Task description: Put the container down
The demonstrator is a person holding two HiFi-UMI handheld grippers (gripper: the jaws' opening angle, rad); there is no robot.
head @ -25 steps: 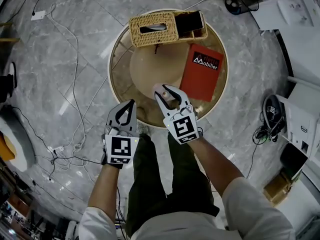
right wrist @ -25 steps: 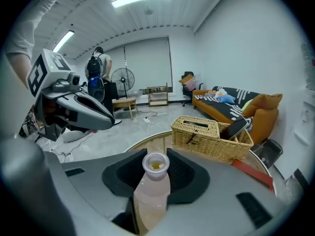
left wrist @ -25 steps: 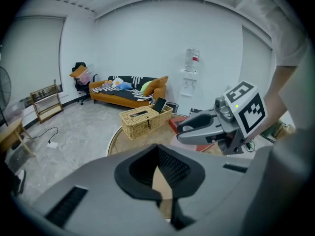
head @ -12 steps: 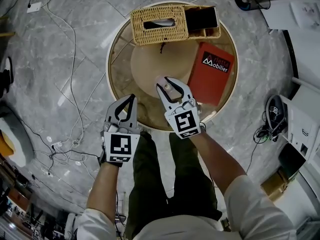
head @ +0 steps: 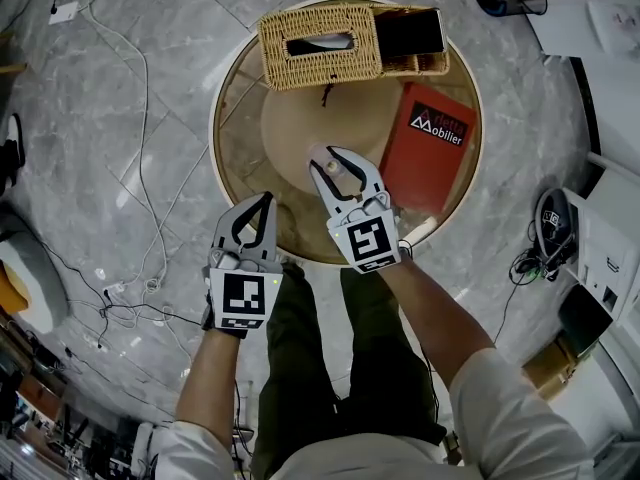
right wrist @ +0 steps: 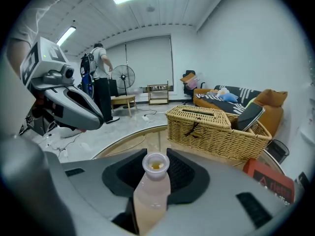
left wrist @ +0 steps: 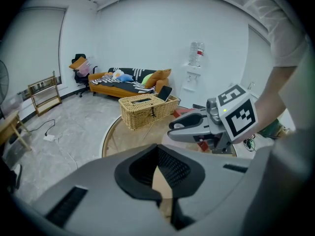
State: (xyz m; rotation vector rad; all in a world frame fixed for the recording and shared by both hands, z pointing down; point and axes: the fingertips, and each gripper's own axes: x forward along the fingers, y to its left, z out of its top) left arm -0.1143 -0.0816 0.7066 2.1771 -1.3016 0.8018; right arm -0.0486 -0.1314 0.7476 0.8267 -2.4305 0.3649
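Between the pads of the right gripper (right wrist: 156, 157): the container (right wrist: 151, 195), a pale uncapped bottle, clamped round the body, mouth upward, pale liquid inside. Compared with a second ago: carried slightly further in over the round table (head: 235, 168), now above the near edge of the paler inner disc, grip unchanged. Judged as the final approach; base hidden below the jaws, so contact with the top not confirmable, and not yet released. Left gripper (head: 264, 204) closed on nothing, tips together, held beside the table's near-left rim, apart from the bottle and playing no part. Just right of the bottle: red book (head: 428, 148), flat on the top. At the far rim: wicker basket (head: 320, 43), with a dark tablet (head: 410, 30) leaning in its side compartment. Bare disc directly below and ahead, between book and basket; nothing seen in the descent path. Keep upright during lowering to avoid spillage from the open mouth; open the jaws only after seating the base flat. On the floor: loose cables (head: 112, 308). Far back in the right gripper view: a standing person (right wrist: 101, 65), well apart.
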